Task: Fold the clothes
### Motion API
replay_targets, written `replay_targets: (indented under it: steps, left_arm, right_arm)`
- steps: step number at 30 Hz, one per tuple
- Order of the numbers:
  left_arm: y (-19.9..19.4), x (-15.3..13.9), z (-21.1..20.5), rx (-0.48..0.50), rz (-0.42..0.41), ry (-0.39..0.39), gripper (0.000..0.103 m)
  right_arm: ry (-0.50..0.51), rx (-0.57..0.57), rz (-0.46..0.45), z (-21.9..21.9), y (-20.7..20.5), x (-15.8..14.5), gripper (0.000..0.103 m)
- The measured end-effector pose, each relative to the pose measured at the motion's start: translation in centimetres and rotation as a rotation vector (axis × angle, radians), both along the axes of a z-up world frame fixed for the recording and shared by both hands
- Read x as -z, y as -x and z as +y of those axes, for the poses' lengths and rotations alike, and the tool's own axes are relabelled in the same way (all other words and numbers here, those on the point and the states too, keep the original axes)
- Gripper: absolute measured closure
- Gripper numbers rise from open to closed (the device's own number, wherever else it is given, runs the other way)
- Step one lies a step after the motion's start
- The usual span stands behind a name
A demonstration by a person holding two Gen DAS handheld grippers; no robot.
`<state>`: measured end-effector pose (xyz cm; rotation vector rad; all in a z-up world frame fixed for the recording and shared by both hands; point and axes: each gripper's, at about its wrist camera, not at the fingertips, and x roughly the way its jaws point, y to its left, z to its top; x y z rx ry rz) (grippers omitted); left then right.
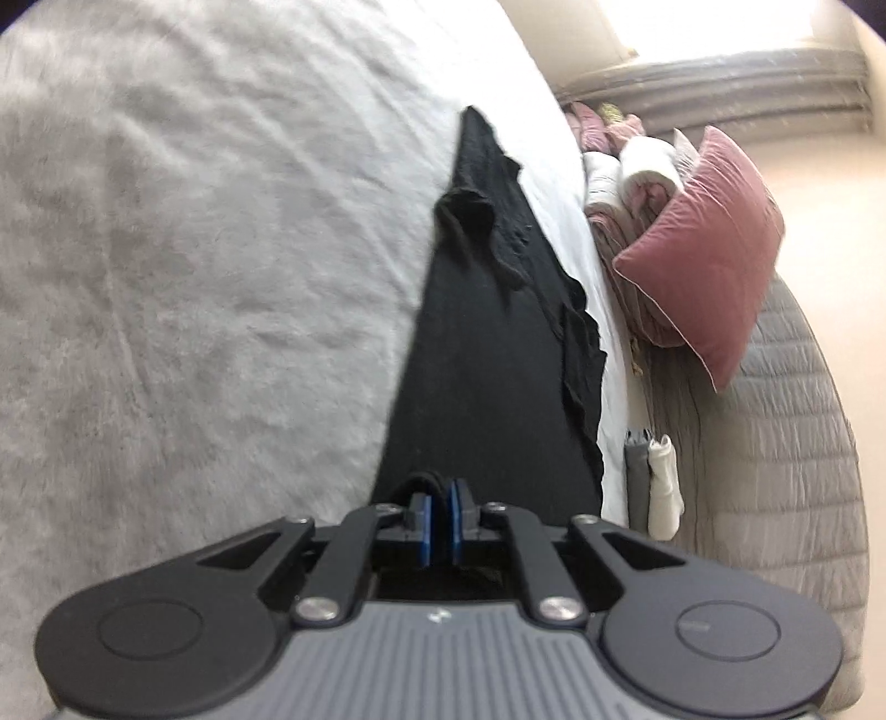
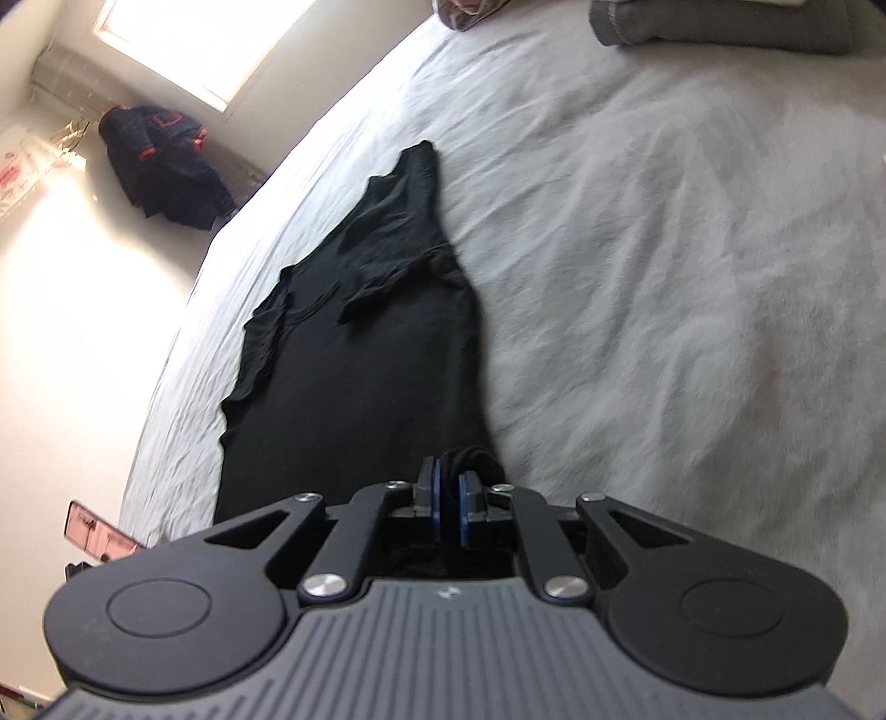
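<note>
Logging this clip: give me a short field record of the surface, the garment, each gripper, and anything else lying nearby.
surface: bed with pale grey cover
garment: black garment, stretched out long on the bed
left gripper: shut on the garment's near edge
right gripper: shut on bunched black fabric at the near edge
nearby: pink cushion; folded grey clothes at the bed's far edge
fold status: sleeve lies loose and rumpled

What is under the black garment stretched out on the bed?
The black knit garment lies on the pale grey bedspread, which shows all round it. Whatever else lies beneath is covered. Both grippers pinch its near edge.
</note>
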<state>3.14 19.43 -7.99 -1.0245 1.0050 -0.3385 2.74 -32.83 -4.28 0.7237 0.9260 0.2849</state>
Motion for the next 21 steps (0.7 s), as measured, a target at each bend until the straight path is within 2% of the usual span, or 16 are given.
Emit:
replay_targets:
  steps: [2, 6, 8, 10, 11, 12, 14, 17, 20, 21]
  left_arm:
    - [-0.5, 0.1, 0.0, -0.003, 0.012, 0.017, 0.096]
    - [-1.2, -0.5, -0.4, 0.021, -0.008, -0.019, 0.095]
    - [-1.4, -0.8, -0.4, 0.022, -0.02, -0.026, 0.09]
    - [-1.6, -1.3, -0.3, 0.014, -0.04, -0.028, 0.075]
    - [-1.6, -1.5, -0.2, 0.008, -0.05, -0.027, 0.072]
    - [-1.7, -1.7, -0.1, -0.002, -0.061, -0.023, 0.07]
    - [-1.8, -2.1, 0.1, -0.022, -0.075, -0.033, 0.07]
    - [-1.6, -3.0, 0.0, -0.027, -0.105, -0.112, 0.069]
    - [-1.4, -4.4, -0.7, 0.015, -0.175, -0.259, 0.063]
    - [-1.2, -4.9, -1.1, 0.033, -0.203, -0.324, 0.057]
  right_arm:
    - [-0.027, 0.008, 0.022, -0.3, -0.6, 0.7, 0.094]
    - [-0.042, -0.027, 0.027, -0.6, -1.2, 0.1, 0.089]
    - [-0.031, -0.038, 0.008, -0.9, -0.9, -0.4, 0.088]
    - [-0.016, -0.029, -0.018, -1.2, -0.6, -1.1, 0.087]
    - [-0.001, -0.026, -0.034, -1.2, -0.4, -1.4, 0.085]
    - [0.026, -0.023, -0.052, -1.1, -0.3, -1.8, 0.081]
    - [0.097, -0.03, -0.092, -0.6, -0.2, -2.6, 0.06]
    - [0.188, -0.069, -0.153, 0.5, 0.2, -3.7, 0.06]
    - [0.26, -0.128, -0.229, 1.7, 0.7, -4.6, 0.06]
    - [0.289, -0.16, -0.256, 2.3, 0.9, -4.8, 0.06]
